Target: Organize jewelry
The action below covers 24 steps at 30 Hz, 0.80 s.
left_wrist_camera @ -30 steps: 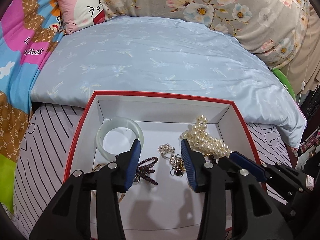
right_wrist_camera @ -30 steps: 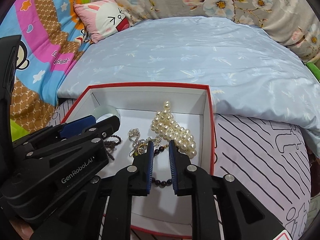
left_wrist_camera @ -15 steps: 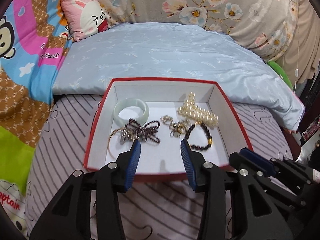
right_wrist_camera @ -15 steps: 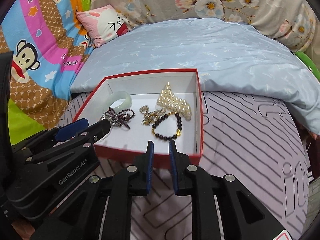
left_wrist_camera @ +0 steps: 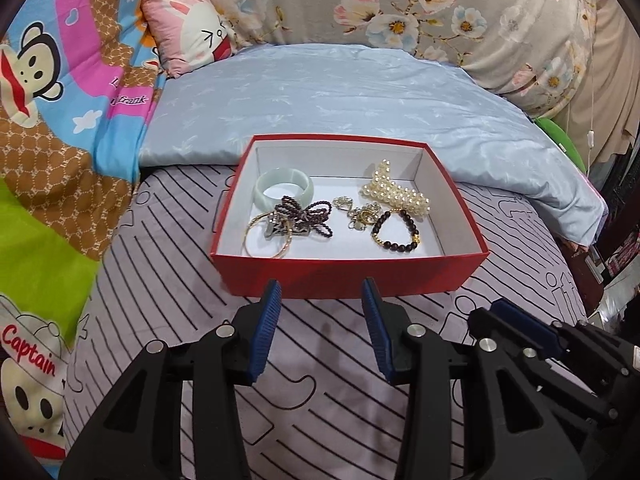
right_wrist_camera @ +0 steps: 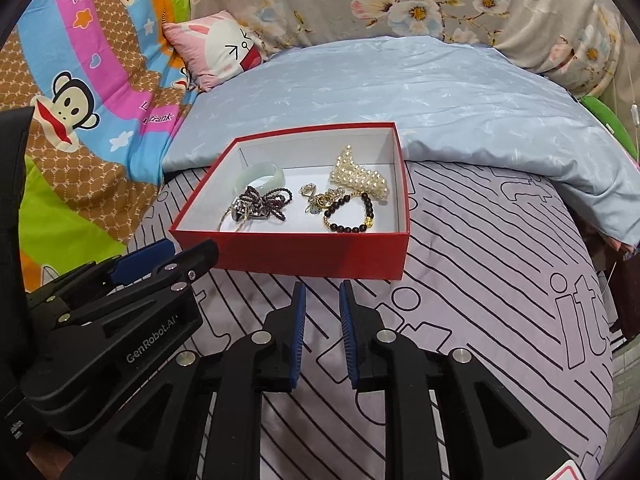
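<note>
Nearest, the left gripper (left_wrist_camera: 322, 300) hangs over the striped sheet (left_wrist_camera: 160, 320) with its jaws spread wide and nothing between them. The right gripper (right_wrist_camera: 322, 300) sits just beside it on the right, its jaws apart by a narrow gap, also empty.

Just past both is the near wall of the red box (left_wrist_camera: 348, 272). Inside lie a gold bangle (left_wrist_camera: 266, 240) tangled with dark purple beads (left_wrist_camera: 308, 218) at the near left, a dark bead bracelet (left_wrist_camera: 396, 230) at the near right, a small gold chain clump (left_wrist_camera: 356, 212) in the middle, a pale green bangle (left_wrist_camera: 284, 188) at the far left and a pearl strand (left_wrist_camera: 394, 194) at the far right.

All the jewelry appears to be boxed already, so little seems left. Any further reach should come in from above, clearing the near wall, and take one piece at a time, since the purple beads and gold bangle would likely drag together.

There is free sheet on the box's left, right and near sides; the folded blue quilt (left_wrist_camera: 340, 100) crowds its far edge.
</note>
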{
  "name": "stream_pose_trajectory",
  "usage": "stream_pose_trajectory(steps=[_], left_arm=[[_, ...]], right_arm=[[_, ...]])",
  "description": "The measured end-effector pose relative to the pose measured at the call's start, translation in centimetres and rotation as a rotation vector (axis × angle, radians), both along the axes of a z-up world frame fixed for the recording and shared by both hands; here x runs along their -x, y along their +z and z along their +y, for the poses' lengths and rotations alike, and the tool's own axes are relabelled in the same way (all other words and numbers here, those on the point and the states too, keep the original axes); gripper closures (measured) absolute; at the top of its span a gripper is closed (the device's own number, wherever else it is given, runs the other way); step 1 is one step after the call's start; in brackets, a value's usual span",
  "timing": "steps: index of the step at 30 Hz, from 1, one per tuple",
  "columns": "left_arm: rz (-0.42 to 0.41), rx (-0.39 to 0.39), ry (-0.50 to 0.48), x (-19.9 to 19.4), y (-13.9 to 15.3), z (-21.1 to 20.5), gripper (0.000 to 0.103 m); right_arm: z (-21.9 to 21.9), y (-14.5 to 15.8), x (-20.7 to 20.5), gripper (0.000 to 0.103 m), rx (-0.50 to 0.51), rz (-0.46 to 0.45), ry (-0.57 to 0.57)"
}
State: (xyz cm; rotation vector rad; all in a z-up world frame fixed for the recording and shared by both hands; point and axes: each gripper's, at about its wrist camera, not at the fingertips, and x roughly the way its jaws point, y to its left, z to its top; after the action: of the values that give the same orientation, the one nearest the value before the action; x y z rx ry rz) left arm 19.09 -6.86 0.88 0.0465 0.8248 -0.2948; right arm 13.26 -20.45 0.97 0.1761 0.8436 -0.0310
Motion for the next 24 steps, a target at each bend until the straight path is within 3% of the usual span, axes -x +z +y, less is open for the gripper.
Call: stream_pose_trajectory(steps=[3, 5, 9, 11, 13, 15, 24], left_arm=[[-0.012, -0.009, 0.009, 0.3, 0.8, 0.3, 0.063], [-0.016, -0.015, 0.02, 0.4, 1.2, 0.5, 0.063], [-0.041, -0.032, 0.032, 0.5, 2.0, 0.6, 0.059], [-0.048, -0.032, 0.044, 0.5, 2.3, 0.7, 0.051], [-0.056, -0.043, 0.052, 0.5, 2.4, 0.7, 0.048], [-0.058, -0.054, 0.067, 0.5, 2.4, 0.8, 0.038], [-0.073, -0.07, 0.116, 0.7, 2.7, 1.5, 0.018]], right_arm=[[-0.1, 1.2, 0.1, 0.085, 0.003, -0.018, -0.004], [0.0, 1.8, 0.2, 0.072, 0.011, -0.035, -0.009], [0.0, 2.4, 0.2, 0.061, 0.03, -0.052, -0.024], [0.0, 2.4, 0.3, 0.054, 0.033, -0.054, -0.034], [-0.2, 2.3, 0.4, 0.053, 0.032, -0.053, -0.046], [-0.4, 2.2, 0.5, 0.051, 0.028, -0.052, -0.054], [-0.6, 2.3, 0.9, 0.04, 0.039, -0.066, -0.087]])
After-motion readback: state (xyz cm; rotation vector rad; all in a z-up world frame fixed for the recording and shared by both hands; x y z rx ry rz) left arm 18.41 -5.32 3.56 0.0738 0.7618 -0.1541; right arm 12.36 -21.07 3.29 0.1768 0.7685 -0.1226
